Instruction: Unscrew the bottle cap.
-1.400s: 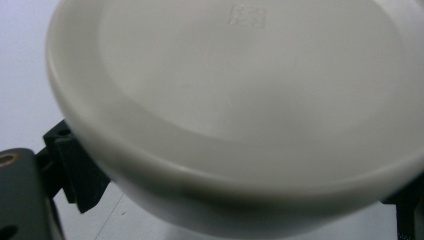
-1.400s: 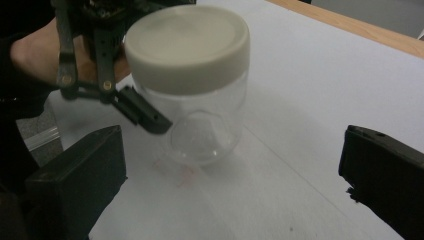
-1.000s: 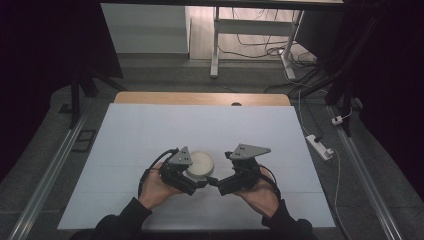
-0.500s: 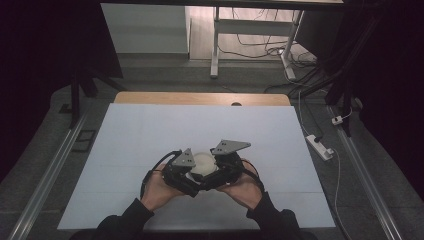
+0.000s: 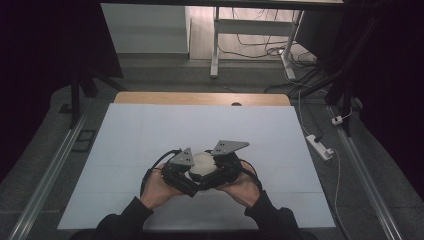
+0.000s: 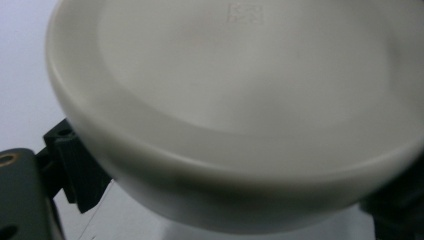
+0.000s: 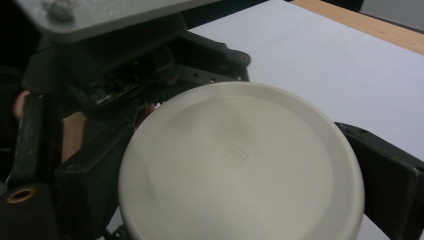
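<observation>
A cream-white round lid (image 5: 202, 164) with a small square mark stamped in its middle sits between both grippers at the near middle of the table. My left gripper (image 5: 191, 176) meets it from the left, my right gripper (image 5: 214, 173) from the right. In the left gripper view the lid (image 6: 235, 100) is very close and tilted, with a black jaw against its rim on each side. In the right gripper view the lid (image 7: 235, 155) lies flat between the two black jaws, which press on its left and right edges, and the left gripper's body (image 7: 115, 75) sits just behind it.
The white table sheet (image 5: 150, 130) spreads wide on all sides, with a wooden edge (image 5: 200, 98) at the back. A white power strip (image 5: 320, 146) lies on the floor off the right side. Metal rails run along both sides of the table.
The two grippers have come together around the lid. The right one moved left and closed in on it, and both hands now sit close together.
</observation>
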`<state>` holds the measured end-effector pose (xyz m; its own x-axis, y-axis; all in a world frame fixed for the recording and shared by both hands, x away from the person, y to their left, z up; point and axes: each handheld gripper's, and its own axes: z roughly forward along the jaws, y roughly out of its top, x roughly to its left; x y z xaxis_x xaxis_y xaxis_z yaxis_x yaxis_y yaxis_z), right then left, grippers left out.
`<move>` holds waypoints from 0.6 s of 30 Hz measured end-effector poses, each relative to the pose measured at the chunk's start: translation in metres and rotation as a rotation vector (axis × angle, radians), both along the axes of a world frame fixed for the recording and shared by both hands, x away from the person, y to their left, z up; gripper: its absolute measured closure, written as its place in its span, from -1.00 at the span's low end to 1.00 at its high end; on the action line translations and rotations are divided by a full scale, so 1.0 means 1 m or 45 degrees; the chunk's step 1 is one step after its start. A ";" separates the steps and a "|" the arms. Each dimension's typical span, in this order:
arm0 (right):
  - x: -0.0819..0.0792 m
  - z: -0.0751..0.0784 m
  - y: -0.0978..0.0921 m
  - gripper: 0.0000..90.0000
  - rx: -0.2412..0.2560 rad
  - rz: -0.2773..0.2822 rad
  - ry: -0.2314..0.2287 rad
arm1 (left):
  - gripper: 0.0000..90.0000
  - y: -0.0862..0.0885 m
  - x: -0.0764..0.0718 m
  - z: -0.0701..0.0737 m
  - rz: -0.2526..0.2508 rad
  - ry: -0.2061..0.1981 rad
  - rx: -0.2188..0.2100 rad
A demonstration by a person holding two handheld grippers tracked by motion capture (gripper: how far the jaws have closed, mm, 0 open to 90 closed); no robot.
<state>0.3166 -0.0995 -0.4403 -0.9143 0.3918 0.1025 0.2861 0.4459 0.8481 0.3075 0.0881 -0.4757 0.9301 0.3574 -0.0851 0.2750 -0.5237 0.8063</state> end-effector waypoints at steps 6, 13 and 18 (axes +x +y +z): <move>0.005 0.001 -0.005 -0.84 0.011 0.178 0.037 | -0.84 0.003 0.002 0.000 -0.158 0.022 -0.022; 0.008 0.002 -0.010 -0.84 0.033 0.423 0.068 | -0.84 0.003 0.001 0.002 -0.313 0.011 -0.007; 0.008 0.003 -0.011 -1.00 0.050 0.360 0.055 | -0.84 0.003 0.002 0.001 -0.202 0.000 0.008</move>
